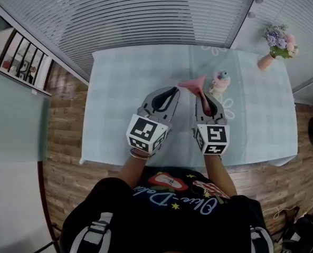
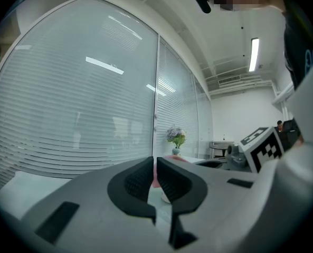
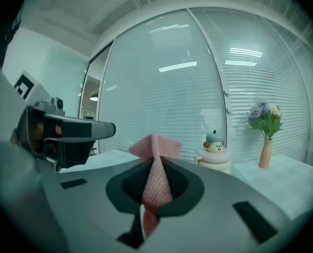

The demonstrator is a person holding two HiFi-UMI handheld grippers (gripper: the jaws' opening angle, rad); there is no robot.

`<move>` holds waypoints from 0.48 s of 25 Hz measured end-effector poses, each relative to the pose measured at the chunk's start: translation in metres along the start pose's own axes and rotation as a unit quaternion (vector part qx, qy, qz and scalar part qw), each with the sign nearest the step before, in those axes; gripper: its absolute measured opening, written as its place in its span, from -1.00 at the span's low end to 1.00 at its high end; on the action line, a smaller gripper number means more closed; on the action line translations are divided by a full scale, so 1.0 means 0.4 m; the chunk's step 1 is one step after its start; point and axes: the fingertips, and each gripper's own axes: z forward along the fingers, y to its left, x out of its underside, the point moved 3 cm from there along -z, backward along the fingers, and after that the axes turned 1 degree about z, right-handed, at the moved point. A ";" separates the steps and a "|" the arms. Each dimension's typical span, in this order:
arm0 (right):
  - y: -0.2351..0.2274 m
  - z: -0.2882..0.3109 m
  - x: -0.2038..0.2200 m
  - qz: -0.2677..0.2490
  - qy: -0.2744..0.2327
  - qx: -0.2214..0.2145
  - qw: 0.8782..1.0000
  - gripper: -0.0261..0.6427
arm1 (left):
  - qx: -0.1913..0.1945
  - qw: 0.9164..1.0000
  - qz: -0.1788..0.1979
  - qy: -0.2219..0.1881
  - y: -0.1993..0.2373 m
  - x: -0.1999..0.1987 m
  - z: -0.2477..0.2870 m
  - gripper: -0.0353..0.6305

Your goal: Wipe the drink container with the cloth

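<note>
The drink container [image 1: 219, 83] is a pale pink cup with a small character figure on its lid. It stands upright on the table, right of centre. My right gripper [image 1: 202, 96] is shut on a pink cloth [image 1: 193, 83], held just left of the container and apart from it. In the right gripper view the cloth [image 3: 157, 146] sticks up from between the jaws, with the container [image 3: 215, 152] beyond and to the right. My left gripper [image 1: 174, 90] hovers beside it on the left, shut with nothing in it [image 2: 154, 177].
A table with a pale checked cloth [image 1: 130, 88] runs across the head view, its front edge near my body. A vase of flowers [image 1: 276, 44] stands at the far right corner. Window blinds [image 1: 161, 9] lie behind the table and wooden floor at both ends.
</note>
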 end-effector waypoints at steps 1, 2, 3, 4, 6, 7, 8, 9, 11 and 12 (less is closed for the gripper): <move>0.002 -0.007 -0.014 -0.002 -0.006 -0.001 1.000 -0.89 | 0.001 1.000 0.000 -0.001 0.000 -0.001 -0.001 -0.88; 0.003 -0.013 -0.026 -0.004 -0.012 -0.001 1.000 -0.89 | 0.002 1.000 -0.001 -0.002 0.000 -0.001 -0.001 -0.88; 0.002 -0.020 -0.038 -0.007 -0.019 0.001 1.000 -0.89 | 0.004 1.000 -0.002 -0.002 0.000 -0.001 -0.002 -0.88; 0.000 -0.027 -0.048 -0.009 -0.025 0.003 1.000 -0.89 | 0.006 1.000 -0.002 -0.003 -0.001 -0.001 -0.001 -0.88; -0.009 -0.039 -0.066 -0.010 -0.037 0.007 0.999 -0.89 | 0.009 1.000 -0.003 -0.003 -0.002 -0.001 0.005 -0.88; -0.013 -0.044 -0.075 -0.009 -0.042 0.008 0.999 -0.89 | 0.010 1.000 -0.004 -0.004 -0.003 -0.001 0.009 -0.88; -0.017 -0.051 -0.082 -0.008 -0.045 0.009 0.999 -0.89 | 0.012 1.000 -0.004 -0.004 -0.006 -0.001 0.012 -0.88; -0.020 -0.058 -0.088 -0.008 -0.049 0.011 0.999 -0.89 | 0.013 1.000 -0.004 -0.004 -0.008 -0.001 0.013 -0.88; -0.025 -0.075 -0.097 -0.007 -0.054 0.014 0.998 -0.89 | 0.015 1.000 -0.005 -0.005 -0.013 -0.002 0.013 -0.88; -0.028 -0.082 -0.100 -0.007 -0.057 0.016 0.998 -0.89 | 0.016 1.000 -0.005 -0.005 -0.014 -0.002 0.013 -0.88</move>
